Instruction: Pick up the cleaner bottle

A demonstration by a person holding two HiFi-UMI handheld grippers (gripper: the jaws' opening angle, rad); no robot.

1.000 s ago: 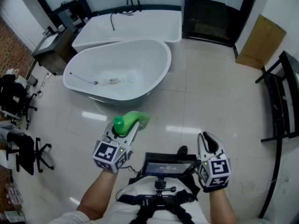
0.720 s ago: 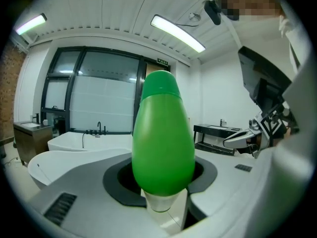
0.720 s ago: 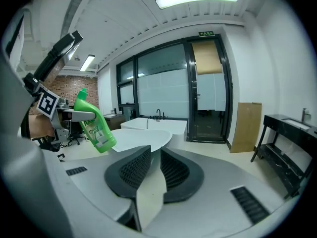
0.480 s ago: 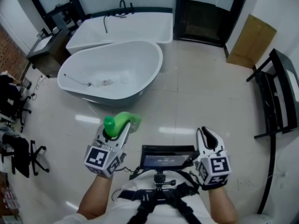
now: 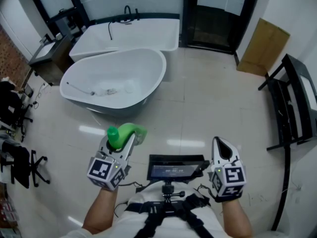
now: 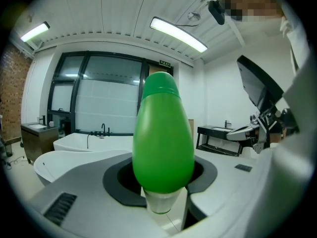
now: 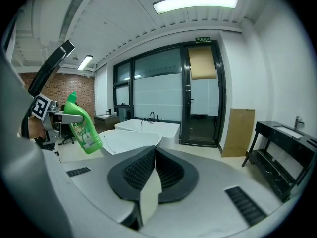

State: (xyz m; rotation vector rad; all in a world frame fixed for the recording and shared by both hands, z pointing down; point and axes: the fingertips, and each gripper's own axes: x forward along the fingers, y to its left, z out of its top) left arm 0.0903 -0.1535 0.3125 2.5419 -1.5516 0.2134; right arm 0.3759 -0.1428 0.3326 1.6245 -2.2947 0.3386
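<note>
The green cleaner bottle (image 5: 124, 134) is held off the floor by my left gripper (image 5: 124, 142), whose jaws are shut on its body. In the left gripper view the bottle (image 6: 163, 140) fills the middle, standing upright between the jaws with its cap on top. The right gripper view shows the same bottle (image 7: 81, 125) at the left, tilted, in the other gripper. My right gripper (image 5: 221, 150) hangs at the lower right of the head view, its jaws shut together with nothing between them (image 7: 148, 190).
A white oval bathtub (image 5: 113, 78) stands on the tiled floor ahead, a second rectangular tub (image 5: 143, 31) behind it. A black metal table (image 5: 292, 108) is on the right, a cardboard sheet (image 5: 262, 46) leans on the wall, and office chairs (image 5: 20, 157) are on the left.
Both grippers have risen slightly and drifted; the bottle stays gripped in the left one. The view has shifted so the bathtub sits a little farther left.
</note>
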